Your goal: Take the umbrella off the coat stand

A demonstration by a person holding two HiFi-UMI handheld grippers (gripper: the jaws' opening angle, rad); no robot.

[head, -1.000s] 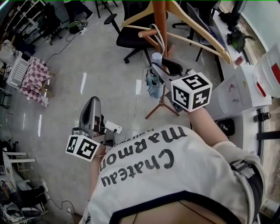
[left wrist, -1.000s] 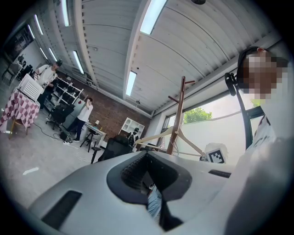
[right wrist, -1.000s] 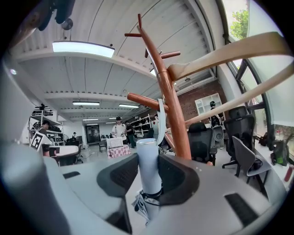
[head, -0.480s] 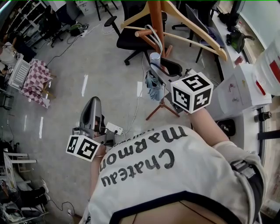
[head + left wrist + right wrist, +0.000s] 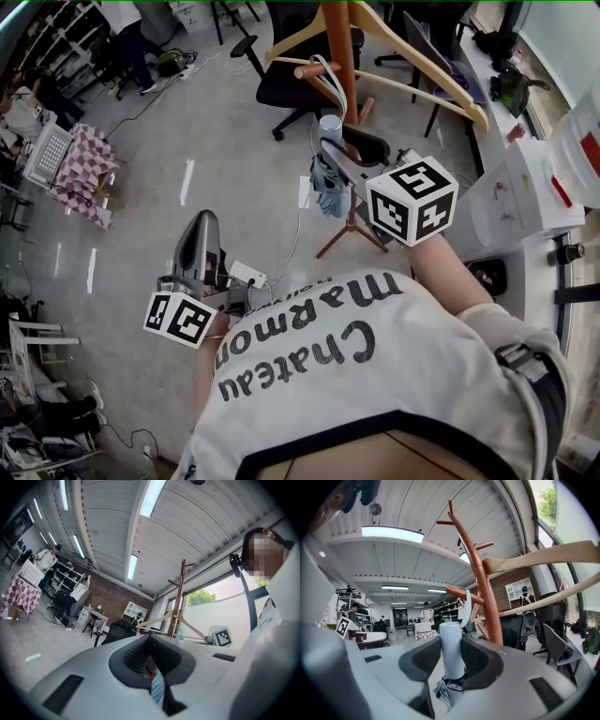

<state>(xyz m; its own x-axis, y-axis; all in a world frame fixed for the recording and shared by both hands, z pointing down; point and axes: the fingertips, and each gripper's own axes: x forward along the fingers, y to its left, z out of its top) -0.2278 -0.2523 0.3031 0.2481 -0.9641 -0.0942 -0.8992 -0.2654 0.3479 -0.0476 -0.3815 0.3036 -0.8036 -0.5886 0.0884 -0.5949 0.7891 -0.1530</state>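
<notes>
Quick count: two tongs, one umbrella, one coat stand, one wooden hanger, one black office chair.

The right tongs [image 5: 336, 141] are clamped fairly wide around the umbrella [image 5: 452, 654]'s pale blue handle, which stands upright between the jaws. The folded fabric dangles below. The umbrella sits just beside the coat stand [image 5: 339, 47]'s pole, and its white strap [image 5: 465, 607] is looped over a low peg. The left tongs [image 5: 203, 225] have their jaws together and hold nothing, well apart from the stand.

Room-wise, there's open floor [image 5: 234, 159] left of the stand. The hanger [image 5: 422, 70] arm sticks out above, the chair [image 5: 286, 80] is right behind, and a desk [image 5: 536, 281] crowds the right edge.
</notes>
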